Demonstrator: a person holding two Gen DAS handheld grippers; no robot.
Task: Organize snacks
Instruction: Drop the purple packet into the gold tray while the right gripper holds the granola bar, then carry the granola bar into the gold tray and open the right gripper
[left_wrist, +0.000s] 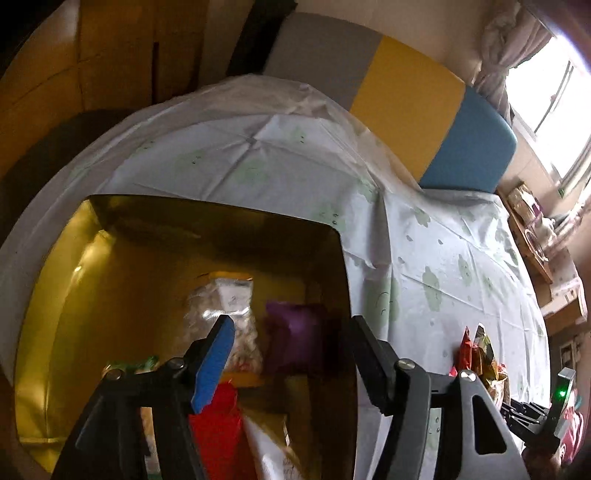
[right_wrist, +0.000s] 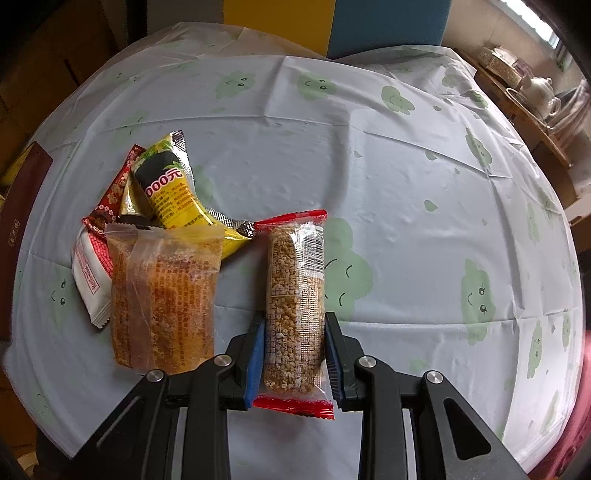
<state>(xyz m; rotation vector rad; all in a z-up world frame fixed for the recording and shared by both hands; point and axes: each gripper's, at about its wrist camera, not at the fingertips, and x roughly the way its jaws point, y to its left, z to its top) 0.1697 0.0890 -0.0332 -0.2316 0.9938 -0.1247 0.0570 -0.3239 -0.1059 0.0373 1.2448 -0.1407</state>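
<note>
first, the left wrist view. the left tool (left_wrist: 291, 332) hangs with its jaws spread wide and nothing between them, above a gold-lined box (left_wrist: 155, 229) standing on the bench (left_wrist: 424, 266). below and beyond the fingertips, inside the box, lie a clear bag of pale snacks (left_wrist: 225, 295), a purple packet (left_wrist: 295, 336), a red packet (left_wrist: 218, 428) nearer the tool's base, and a pale wrapper (left_wrist: 273, 454) beside the red one. the far finger sits just over the box's right wall. the risk here is small: if this tool swings sideways toward the loose pile, that finger could clip the wall and shove the box across the cloth. off to the tool's right, the remaining pile of snacks (left_wrist: 476, 354) and the other tool's body show near the frame edge.

now the right wrist view. the right tool (right_wrist: 294, 332) is clamped on a grain bar in a clear wrapper with red ends (right_wrist: 295, 295); both blue pads press the bar's lower half, and its far end runs straight ahead of the fingertips. the grip sits low on the bar, so i judge the long free end could droop or twist when lifted, or the slick film could slide out between the pads. to the tool's left, just beside the left finger, lies an orange crumbly cake in a clear bag (right_wrist: 162, 295), with a white-and-red packet (right_wrist: 88, 273) further left, and a yellow packet (right_wrist: 173, 184) and a red-patterned packet (right_wrist: 118, 181) ahead of it. a careless lift might drag the orange bag along.
</note>
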